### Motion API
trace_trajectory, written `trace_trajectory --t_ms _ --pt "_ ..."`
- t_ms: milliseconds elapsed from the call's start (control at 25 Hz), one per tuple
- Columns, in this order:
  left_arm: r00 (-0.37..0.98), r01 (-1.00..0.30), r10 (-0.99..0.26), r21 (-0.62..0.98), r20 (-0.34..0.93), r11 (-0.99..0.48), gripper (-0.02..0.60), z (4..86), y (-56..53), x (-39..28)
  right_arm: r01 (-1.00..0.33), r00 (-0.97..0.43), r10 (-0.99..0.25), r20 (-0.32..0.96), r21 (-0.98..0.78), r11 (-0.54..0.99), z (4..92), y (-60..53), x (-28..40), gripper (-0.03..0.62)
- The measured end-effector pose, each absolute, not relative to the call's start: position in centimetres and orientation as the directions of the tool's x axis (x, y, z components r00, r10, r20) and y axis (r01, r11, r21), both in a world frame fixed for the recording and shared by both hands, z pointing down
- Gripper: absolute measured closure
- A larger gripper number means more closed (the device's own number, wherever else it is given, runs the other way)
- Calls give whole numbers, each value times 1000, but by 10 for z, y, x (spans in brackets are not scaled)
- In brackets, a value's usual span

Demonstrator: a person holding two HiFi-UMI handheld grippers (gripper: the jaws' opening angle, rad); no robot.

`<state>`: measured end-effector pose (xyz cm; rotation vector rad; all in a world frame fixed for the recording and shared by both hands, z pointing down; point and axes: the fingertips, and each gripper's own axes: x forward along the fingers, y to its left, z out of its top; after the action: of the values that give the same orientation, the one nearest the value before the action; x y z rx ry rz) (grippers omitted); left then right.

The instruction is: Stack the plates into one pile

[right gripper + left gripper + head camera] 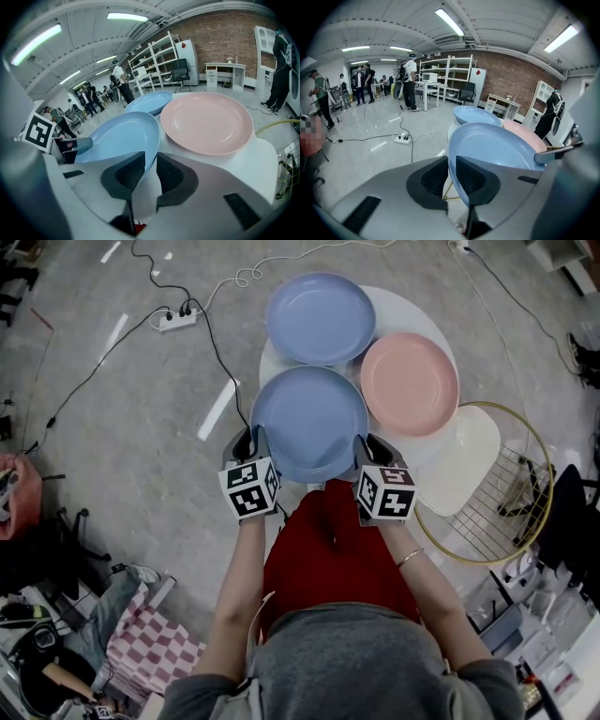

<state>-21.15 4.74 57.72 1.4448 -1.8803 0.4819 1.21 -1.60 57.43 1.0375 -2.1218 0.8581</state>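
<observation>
Three plates are on a round white table (412,313): a far blue plate (321,318), a pink plate (410,383) at the right, and a near blue plate (309,423) closest to me. My left gripper (251,442) grips the near blue plate's left near rim. In the left gripper view the rim (452,159) fills the narrow gap between the pads. My right gripper (367,448) is on the same plate's right near rim. The rim (149,154) enters between its pad tips in the right gripper view. Both grippers point steeply down.
A gold wire-frame stand (525,512) carrying a cream board (461,474) stands right of the table. A power strip (176,321) and cables lie on the floor at the upper left. Clutter fills the lower left and lower right corners. People stand far off in the room.
</observation>
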Motion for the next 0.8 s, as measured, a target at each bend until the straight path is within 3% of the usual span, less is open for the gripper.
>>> trace_trajectory --t_ms 400,800 --pt "-130 -944 -734 144 666 298 526 535 43 -208 -847 -504 -509 697 -283 451 536 -7 20 503" --pt "-6 -982 -786 146 618 123 528 511 -18 -153 -917 -395 -640 659 -240 318 508 -37 80 503"
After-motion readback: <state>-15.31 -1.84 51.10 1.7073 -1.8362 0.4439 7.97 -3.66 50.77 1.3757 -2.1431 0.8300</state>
